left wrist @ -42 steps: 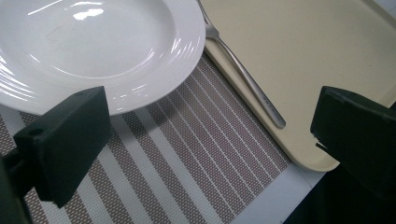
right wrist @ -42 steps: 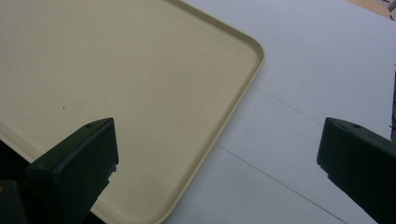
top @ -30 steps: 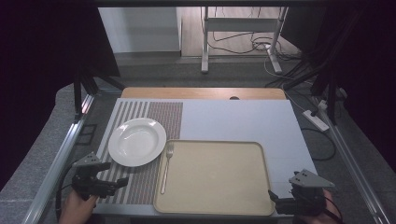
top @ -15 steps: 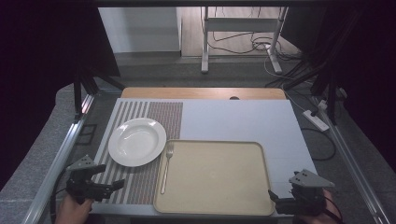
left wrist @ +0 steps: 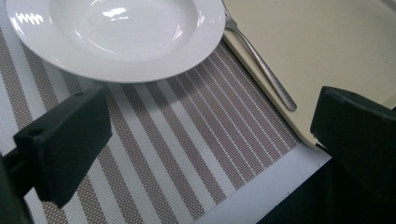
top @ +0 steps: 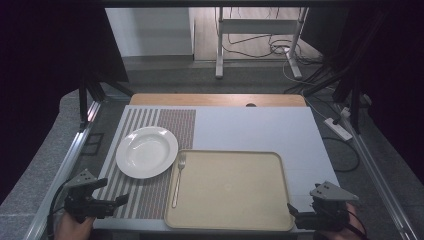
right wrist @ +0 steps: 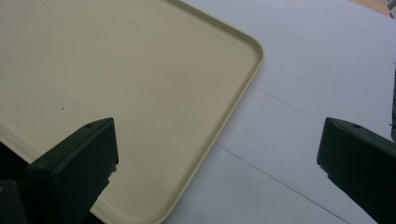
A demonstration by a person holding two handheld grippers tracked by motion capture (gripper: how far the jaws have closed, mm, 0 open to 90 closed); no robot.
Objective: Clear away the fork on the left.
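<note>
Dark curtains and a grey floor with loose cables surround the white table (top: 260, 130) we are working at, its far edge showing a strip of bare wood. Largest on it is the beige tray (top: 230, 187), lying flat toward six o'clock and holding nothing (we see only a tiny dark speck on it in the right gripper view). To its left, from nine to eleven o'clock, lies the striped placemat (top: 150, 192), and on that mat at about ten o'clock sits the white plate (top: 146, 151), a shallow one with a broad rim. Between plate and tray lies the fork (top: 178, 179), tines toward twelve o'clock, its handle resting along the tray's left rim and touching it. Our left gripper (top: 112, 201) hovers at seven o'clock over the mat's near edge, jaws wide apart with nothing between them. Our right gripper (top: 295, 212) sits at five o'clock by the tray's near right corner, jaws likewise spread wide and holding nothing.
</note>
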